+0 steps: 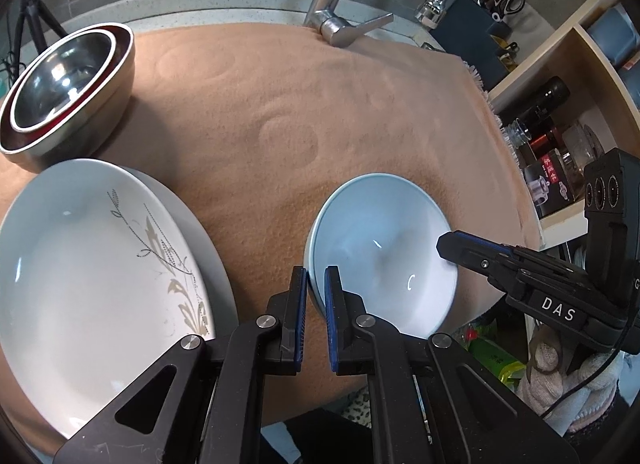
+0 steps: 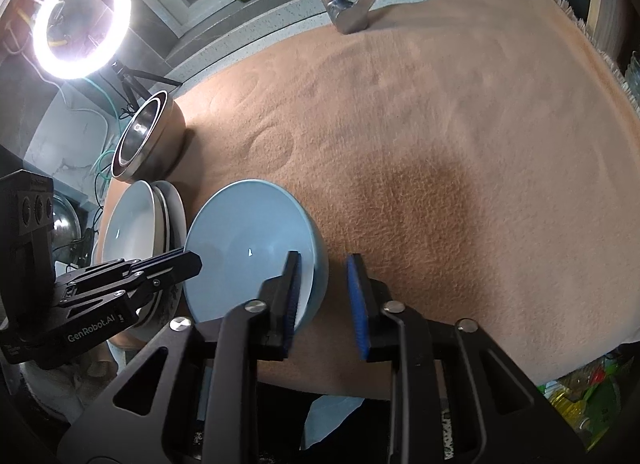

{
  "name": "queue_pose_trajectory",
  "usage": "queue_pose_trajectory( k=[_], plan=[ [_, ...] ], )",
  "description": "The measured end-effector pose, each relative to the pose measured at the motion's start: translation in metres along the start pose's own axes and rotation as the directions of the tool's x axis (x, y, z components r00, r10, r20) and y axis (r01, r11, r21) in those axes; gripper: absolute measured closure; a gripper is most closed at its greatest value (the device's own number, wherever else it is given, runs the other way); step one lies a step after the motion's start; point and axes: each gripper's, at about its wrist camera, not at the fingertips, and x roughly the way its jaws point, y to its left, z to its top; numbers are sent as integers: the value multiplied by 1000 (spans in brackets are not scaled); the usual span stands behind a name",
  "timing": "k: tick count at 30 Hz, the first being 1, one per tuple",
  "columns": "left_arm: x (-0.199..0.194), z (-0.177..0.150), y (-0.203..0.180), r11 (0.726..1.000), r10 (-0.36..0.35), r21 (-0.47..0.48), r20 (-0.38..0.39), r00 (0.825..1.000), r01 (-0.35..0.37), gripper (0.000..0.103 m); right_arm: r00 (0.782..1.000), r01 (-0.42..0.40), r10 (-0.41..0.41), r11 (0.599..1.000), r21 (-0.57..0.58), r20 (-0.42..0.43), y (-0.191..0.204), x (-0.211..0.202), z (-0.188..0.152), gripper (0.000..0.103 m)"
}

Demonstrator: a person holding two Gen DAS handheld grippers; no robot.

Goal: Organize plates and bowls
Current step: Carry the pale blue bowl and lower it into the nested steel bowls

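The blue bowl (image 1: 384,256) sits on the tan cloth (image 1: 280,103) near its front edge, just right of the stacked white plates (image 1: 96,256); it looks like two blue bowls nested, though we cannot be sure. Our left gripper (image 1: 316,296) is clamped on the bowl's left rim, one pad inside the wall and one outside. Our right gripper (image 2: 324,288) straddles the opposite rim: its inner pad lies against the inside of the wall, while the outer pad stands clear of it, so the jaws are apart and we judge that side not yet gripped.

To do this step well, we want the right pads to seat squarely on the rim before any lift, then raise both sides evenly so the glazed wall does not slip or tilt. The steel bowls (image 1: 68,91) are nested at the far left of the cloth, behind the plates; the faucet (image 1: 340,11) stands behind.
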Motion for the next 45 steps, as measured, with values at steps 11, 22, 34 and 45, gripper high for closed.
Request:
queue_pose_trajectory(
  k=[11,22,34,45],
  plan=[
    [3,2,3,1000,-15,-3,-6,1000,15,95,999,-23,24,1000,19,-24,0,5,1,93],
    [-19,10,11,999,-30,-26,42,999,31,95,999,-38,38,999,9,-13,17,-3,20,94],
    [-59,27,49,995,-1,-99,141,990,15,95,997,-75,78,990,-121,22,81,-7,66,94],
    [-89,37,90,984,56,-179,217,975,-17,95,994,-95,105,968,-232,31,146,8,101,94]
  ],
)
